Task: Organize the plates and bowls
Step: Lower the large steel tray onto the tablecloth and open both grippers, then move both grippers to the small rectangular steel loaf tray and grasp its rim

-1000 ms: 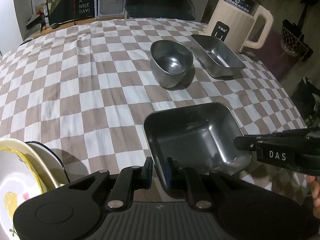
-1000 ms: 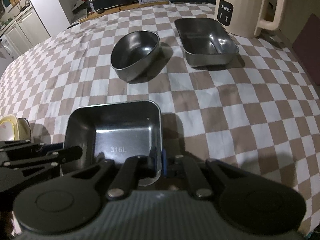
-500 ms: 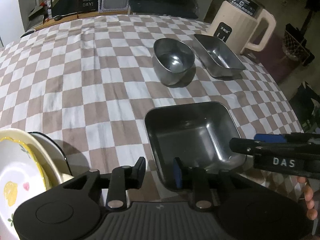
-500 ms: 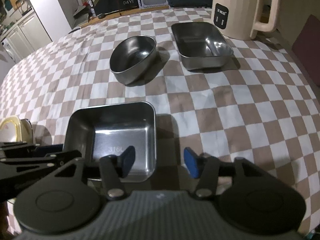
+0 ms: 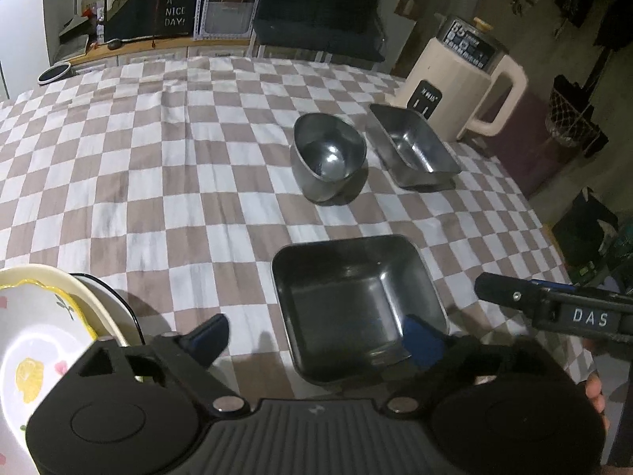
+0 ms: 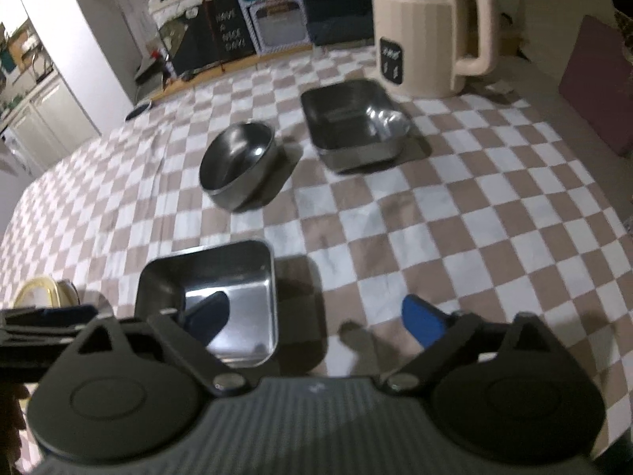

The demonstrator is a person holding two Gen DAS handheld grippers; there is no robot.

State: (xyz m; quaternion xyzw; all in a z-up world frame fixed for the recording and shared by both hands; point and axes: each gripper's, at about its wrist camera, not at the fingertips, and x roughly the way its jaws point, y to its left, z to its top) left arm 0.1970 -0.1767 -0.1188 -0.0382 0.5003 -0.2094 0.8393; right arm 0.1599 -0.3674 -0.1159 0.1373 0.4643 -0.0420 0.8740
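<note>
- The left gripper (image 5: 316,334) is seen with jaws spread wide, just opened — the near left rim of the square steel tray (image 5: 356,301) lies between the fingers, untouched.
- The right gripper (image 6: 314,316) is likewise just opened wide, nothing clamped; the tray's right wall sits between its fingers.
- The tray rests near the table's (image 5: 158,158) front edge.
- A steel bowl (image 5: 328,156) and a rectangular steel tray (image 5: 411,146) are set toward the far right corner, beside a cream kettle (image 5: 455,87).
- Stacked ceramic plates (image 5: 39,324) occupy the near left edge.

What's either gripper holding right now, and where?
Nothing. Left gripper and right gripper have just opened off the square steel tray; it sits free.
</note>
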